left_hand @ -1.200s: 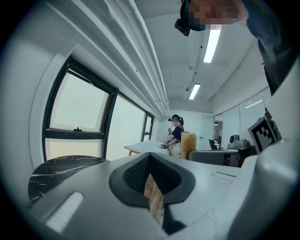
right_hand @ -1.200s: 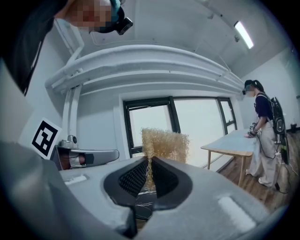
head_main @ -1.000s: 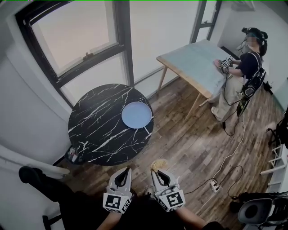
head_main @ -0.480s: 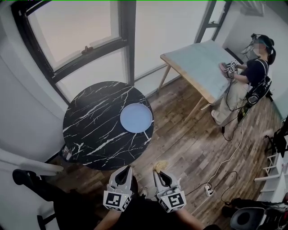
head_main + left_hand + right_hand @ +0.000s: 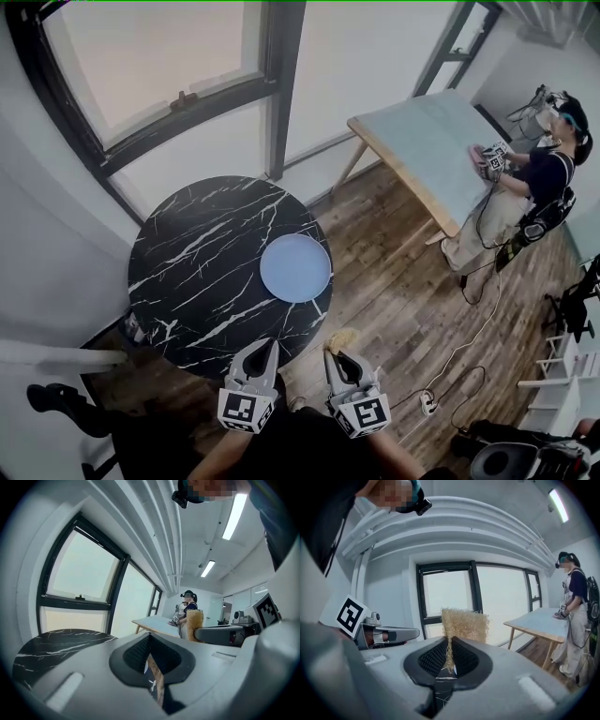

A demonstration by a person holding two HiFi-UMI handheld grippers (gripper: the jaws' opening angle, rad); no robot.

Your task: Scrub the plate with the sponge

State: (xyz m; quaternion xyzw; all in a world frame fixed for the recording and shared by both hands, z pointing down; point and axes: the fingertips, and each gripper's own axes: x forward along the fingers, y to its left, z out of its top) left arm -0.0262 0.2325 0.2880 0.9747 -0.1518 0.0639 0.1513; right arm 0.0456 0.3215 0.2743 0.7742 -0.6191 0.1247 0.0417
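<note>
A pale blue plate [image 5: 295,267] lies on the right side of the round black marble table [image 5: 197,272]. My right gripper [image 5: 336,353] hovers just off the table's near edge, shut on a tan fibrous sponge [image 5: 341,338] that sticks up beyond its tips; the right gripper view shows the sponge [image 5: 465,624] pinched between the jaws. My left gripper [image 5: 266,352] is beside it, over the table's near rim, shut with nothing in it. The left gripper view shows the sponge [image 5: 194,624] off to the right and the table [image 5: 56,644] low at the left.
A large dark-framed window [image 5: 150,75] rises behind the table. A wooden-legged table [image 5: 431,150] stands at the back right, with another person [image 5: 539,178] at it holding grippers. Cables and a power strip [image 5: 427,405] lie on the wood floor.
Both grippers have moved forward toward the round table, and the table and plate now sit nearer to them in the head view. Both stay shut, the sponge still in the right one.
</note>
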